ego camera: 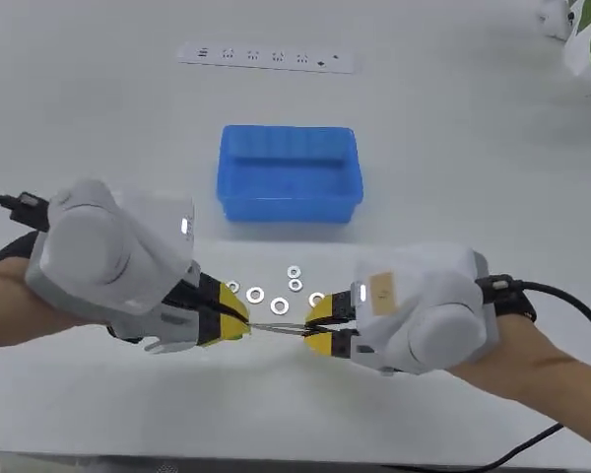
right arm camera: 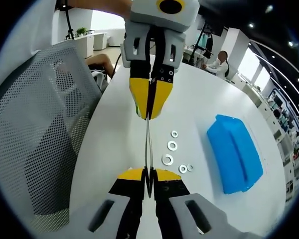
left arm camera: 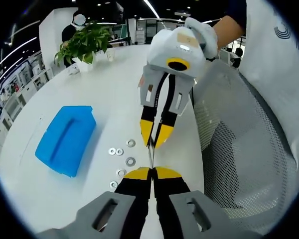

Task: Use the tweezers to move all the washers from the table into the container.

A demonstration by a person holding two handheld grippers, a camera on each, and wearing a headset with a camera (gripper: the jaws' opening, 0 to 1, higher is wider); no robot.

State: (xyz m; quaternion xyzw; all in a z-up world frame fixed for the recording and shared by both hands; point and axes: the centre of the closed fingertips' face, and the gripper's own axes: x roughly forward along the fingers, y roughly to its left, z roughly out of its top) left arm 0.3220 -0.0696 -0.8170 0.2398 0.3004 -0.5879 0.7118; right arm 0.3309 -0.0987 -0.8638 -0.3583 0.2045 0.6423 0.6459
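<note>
Holding the tweezers [ego camera: 276, 329] with my left gripper [ego camera: 234, 320] and right gripper [ego camera: 320, 330] both clamped on them, I could bend or drop them if one pulls. The washers [ego camera: 279, 306] lie near the front edge of the surface [ego camera: 453, 148], and the container [ego camera: 289, 172] sits behind them.

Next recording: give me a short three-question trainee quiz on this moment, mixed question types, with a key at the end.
1. True or false: the blue container holds no washers.
2. The left gripper and the right gripper are: A) both open; B) both shut on the tweezers, one at each end; C) one open, one shut.
3. Fill in: the washers lie on the table between the tweezers and the ____.

Key: 1 true; 2 B; 3 container.
</note>
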